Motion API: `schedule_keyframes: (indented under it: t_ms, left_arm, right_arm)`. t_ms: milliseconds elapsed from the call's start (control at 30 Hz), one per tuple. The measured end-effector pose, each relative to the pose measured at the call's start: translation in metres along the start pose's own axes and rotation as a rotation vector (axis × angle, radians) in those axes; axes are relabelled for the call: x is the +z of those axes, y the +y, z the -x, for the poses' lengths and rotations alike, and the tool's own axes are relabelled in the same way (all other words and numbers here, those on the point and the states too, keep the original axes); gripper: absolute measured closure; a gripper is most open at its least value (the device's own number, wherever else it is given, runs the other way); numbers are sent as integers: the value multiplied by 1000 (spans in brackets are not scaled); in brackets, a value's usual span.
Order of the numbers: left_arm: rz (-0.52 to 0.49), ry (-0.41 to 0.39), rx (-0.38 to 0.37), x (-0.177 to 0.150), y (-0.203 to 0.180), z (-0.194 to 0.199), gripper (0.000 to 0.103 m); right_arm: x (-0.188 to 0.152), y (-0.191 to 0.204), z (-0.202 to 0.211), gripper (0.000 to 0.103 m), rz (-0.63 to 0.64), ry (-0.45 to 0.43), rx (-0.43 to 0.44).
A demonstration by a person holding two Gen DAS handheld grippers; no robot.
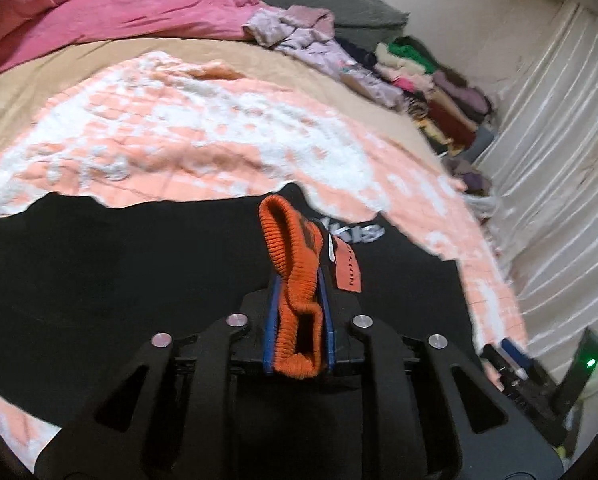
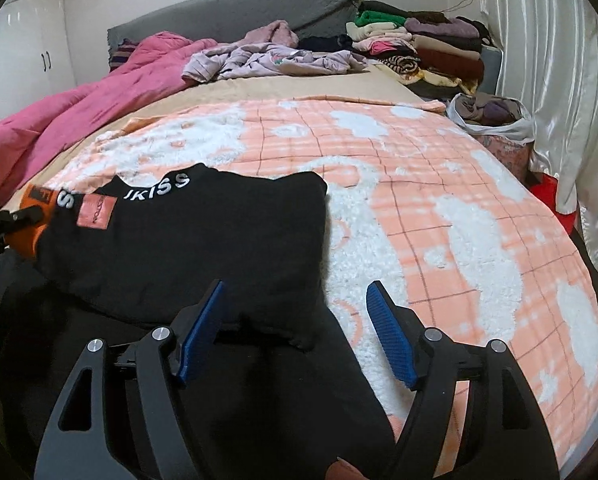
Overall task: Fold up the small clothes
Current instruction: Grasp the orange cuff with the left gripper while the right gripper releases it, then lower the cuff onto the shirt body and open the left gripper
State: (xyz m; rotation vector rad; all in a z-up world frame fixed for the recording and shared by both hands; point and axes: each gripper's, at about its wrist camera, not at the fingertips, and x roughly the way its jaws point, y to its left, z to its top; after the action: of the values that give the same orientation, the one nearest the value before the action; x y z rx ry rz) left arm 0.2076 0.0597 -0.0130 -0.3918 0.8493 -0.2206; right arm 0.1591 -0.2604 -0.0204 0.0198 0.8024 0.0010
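A black garment [image 1: 139,272] with white lettering and a pink patch lies on the peach-and-white blanket [image 1: 179,140]. My left gripper [image 1: 297,280] is shut on its orange ribbed cuff [image 1: 287,240], which stands up between the blue pads. In the right wrist view the black garment [image 2: 203,240] lies folded over at the left, with the orange cuff [image 2: 35,204] and the left gripper [image 2: 3,220] at the far left edge. My right gripper [image 2: 295,292] is open just above the garment's near right corner, with nothing pinched between its pads.
A pink quilt [image 2: 79,112] is bunched at the back left. Loose lilac clothes [image 2: 267,60] and a stack of folded clothes [image 2: 427,48] sit by the grey headboard [image 2: 227,12]. A bag of clothes [image 2: 491,116] and a white curtain [image 2: 559,80] are along the bed's right side.
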Motion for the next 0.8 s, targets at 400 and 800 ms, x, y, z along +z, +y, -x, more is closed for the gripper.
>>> schedule_keyframes:
  t_ms: [400,800]
  left_arm:
    - [-95,81,240,-15,6,-22,78]
    - [-43,42,233,-23,23,11,70]
  right_arm:
    - [15,46,-39,32,118,83,67]
    - [4,39,-26,28,45,123,97]
